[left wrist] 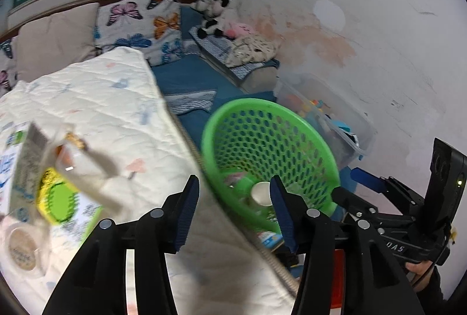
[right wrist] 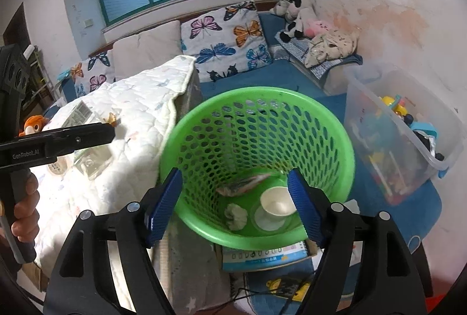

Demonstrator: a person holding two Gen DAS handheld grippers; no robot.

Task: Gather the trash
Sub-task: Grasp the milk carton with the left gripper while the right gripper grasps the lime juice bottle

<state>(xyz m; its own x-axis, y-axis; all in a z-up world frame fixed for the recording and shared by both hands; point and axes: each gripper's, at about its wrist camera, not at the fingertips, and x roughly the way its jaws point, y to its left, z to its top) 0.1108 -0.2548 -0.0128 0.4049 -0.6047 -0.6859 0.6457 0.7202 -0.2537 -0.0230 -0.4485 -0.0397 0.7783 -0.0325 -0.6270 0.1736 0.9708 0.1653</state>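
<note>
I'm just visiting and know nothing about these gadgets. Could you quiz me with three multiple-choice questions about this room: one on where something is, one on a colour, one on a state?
1. Where is the paper cup?
A. in the basket
B. on the quilt
C. in the clear bin

2. What colour is the basket?
A. blue
B. green
C. white

3. How is the right gripper?
A. shut on the cup
B. shut, empty
C. open, empty

Answers: 1 A, it lies on the basket floor. 2 B, its mesh wall is green. 3 C, its blue pads stand apart, touching nothing.

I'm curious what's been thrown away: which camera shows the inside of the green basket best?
The right wrist view: it looks down into the basket, showing cup, wad and wrapper. The left wrist view sees it aslant, blurred, only the cup clear.
</note>
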